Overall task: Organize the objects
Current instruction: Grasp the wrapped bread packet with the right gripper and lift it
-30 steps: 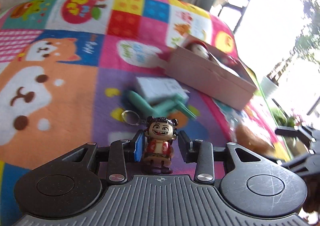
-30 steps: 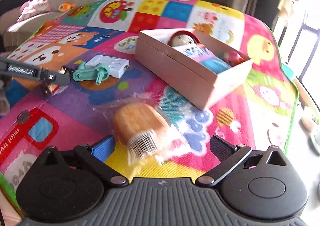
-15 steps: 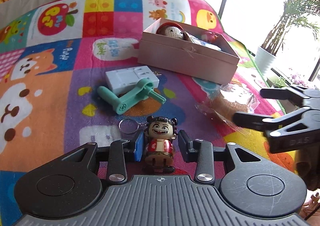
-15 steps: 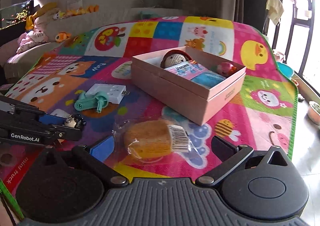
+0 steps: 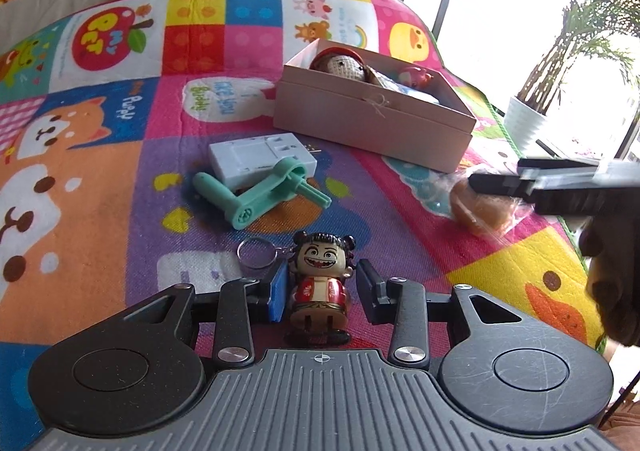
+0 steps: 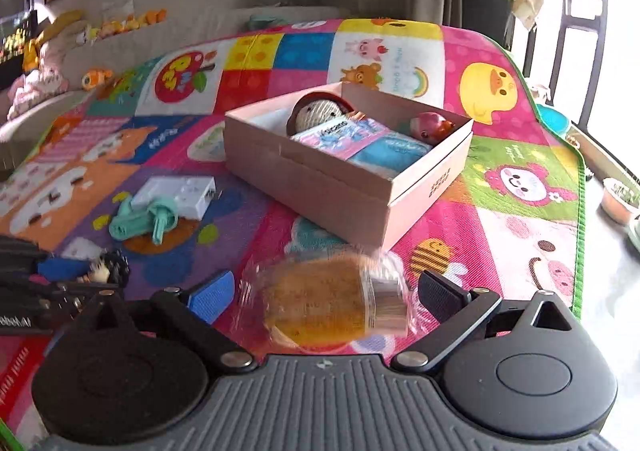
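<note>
A grinning doll keychain point(image 5: 320, 283) stands between the fingers of my left gripper point(image 5: 322, 291); the jaws are close on both sides with small gaps, not clamped. A wrapped orange bun point(image 6: 332, 303) lies on the play mat between the wide-open fingers of my right gripper point(image 6: 326, 293), untouched; it also shows in the left wrist view point(image 5: 480, 207). A pink open box point(image 6: 316, 187) holds a knitted doll, a blue packet and a red toy. A white charger point(image 5: 260, 159) and a teal crank handle point(image 5: 264, 199) lie left of the box.
The colourful play mat point(image 5: 100, 179) covers the floor. Its right edge point(image 6: 580, 211) meets bare floor with small bowls. A potted plant point(image 5: 528, 119) stands beyond the mat. Plush toys point(image 6: 52, 63) lie on a sofa at far left.
Both grippers tilted up and drew nearer the box. The right gripper closed in around the bun. The left jaws opened slightly around the doll.
</note>
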`<action>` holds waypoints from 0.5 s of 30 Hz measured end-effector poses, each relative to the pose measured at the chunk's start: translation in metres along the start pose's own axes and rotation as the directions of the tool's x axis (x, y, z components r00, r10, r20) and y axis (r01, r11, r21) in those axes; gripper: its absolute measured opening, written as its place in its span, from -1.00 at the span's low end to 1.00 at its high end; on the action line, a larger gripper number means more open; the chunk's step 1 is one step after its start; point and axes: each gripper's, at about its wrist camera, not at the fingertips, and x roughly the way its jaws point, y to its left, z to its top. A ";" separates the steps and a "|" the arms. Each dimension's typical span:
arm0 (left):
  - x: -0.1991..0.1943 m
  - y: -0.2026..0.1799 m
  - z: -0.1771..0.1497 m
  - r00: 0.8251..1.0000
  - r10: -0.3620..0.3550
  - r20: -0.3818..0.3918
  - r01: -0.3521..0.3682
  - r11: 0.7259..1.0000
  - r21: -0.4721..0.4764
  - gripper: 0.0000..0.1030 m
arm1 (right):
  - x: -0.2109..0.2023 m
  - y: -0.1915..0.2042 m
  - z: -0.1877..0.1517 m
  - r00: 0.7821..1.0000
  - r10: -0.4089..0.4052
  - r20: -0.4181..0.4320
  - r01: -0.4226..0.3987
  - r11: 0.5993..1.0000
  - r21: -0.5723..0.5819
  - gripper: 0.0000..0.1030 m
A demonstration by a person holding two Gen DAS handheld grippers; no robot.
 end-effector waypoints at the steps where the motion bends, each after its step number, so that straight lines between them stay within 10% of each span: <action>1: 0.001 0.000 0.001 1.000 -0.001 0.002 0.001 1.000 -0.001 -0.21 | -0.005 -0.005 0.006 1.000 0.008 0.019 -0.009 1.000 0.026 0.93; 15: 0.001 0.004 0.000 1.000 -0.026 0.015 0.026 1.000 -0.007 -0.21 | 0.049 -0.048 0.035 0.967 -0.253 -0.015 0.252 0.966 -0.051 0.82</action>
